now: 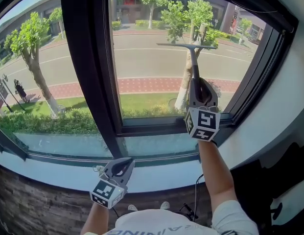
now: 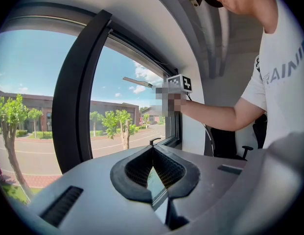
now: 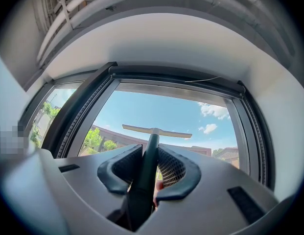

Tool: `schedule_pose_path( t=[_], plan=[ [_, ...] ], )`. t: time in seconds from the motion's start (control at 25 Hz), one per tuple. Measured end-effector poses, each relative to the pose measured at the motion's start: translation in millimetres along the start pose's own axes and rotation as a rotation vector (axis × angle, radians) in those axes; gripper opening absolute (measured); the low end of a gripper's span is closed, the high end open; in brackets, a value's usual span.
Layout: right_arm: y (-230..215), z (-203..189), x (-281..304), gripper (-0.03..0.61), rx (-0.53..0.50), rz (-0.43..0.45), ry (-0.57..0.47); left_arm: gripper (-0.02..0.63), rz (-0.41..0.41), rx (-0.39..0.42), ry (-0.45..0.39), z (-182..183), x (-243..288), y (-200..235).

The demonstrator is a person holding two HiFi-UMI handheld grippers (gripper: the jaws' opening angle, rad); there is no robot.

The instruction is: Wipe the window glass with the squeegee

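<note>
At the bottom middle of the head view was the person's white shirt (image 1: 156,224). Just above it, low and left of middle, was the left gripper (image 1: 120,166). Its jaws were pressed together at the tips and held nothing. It hung in front of the pale window sill (image 1: 58,173), and below the sill at the lower left was a dark brick wall (image 1: 29,204).

Higher up, right of middle, the right arm (image 1: 215,175) reached up to the right gripper (image 1: 198,84). Its marker cube (image 1: 203,123) faced the camera. In the right gripper view, the jaws were squeezed tight on the dark handle of the squeegee (image 3: 152,136), one jaw on each side. The handle stood nearly straight up. The long thin blade ran across the top of it, in the upper right part of the head view, in front of the window glass (image 1: 142,67). It could not be told if the blade touched the glass.

A thick black window post (image 1: 85,67) stood to the left of that pane. Far off outside, there were a grey road (image 1: 142,58), a red brick path (image 1: 156,84), grass and green trees (image 1: 29,38) in the sun.
</note>
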State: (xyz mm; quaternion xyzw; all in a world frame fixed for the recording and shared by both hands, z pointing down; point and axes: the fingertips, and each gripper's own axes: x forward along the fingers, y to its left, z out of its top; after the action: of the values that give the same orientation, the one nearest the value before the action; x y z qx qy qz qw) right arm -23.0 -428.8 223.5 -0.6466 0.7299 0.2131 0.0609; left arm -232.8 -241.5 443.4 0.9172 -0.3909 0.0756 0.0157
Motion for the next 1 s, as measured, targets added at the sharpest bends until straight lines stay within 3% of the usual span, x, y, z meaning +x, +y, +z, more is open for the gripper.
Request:
schedule_pose_path(
  t=[1.0],
  plan=[
    [25.0, -128.1, -59.6, 0.1, 0.06, 0.022, 0.233, 0.017, 0.005, -0.012, 0.026, -6.2, 0.5, -1.8]
  ],
)
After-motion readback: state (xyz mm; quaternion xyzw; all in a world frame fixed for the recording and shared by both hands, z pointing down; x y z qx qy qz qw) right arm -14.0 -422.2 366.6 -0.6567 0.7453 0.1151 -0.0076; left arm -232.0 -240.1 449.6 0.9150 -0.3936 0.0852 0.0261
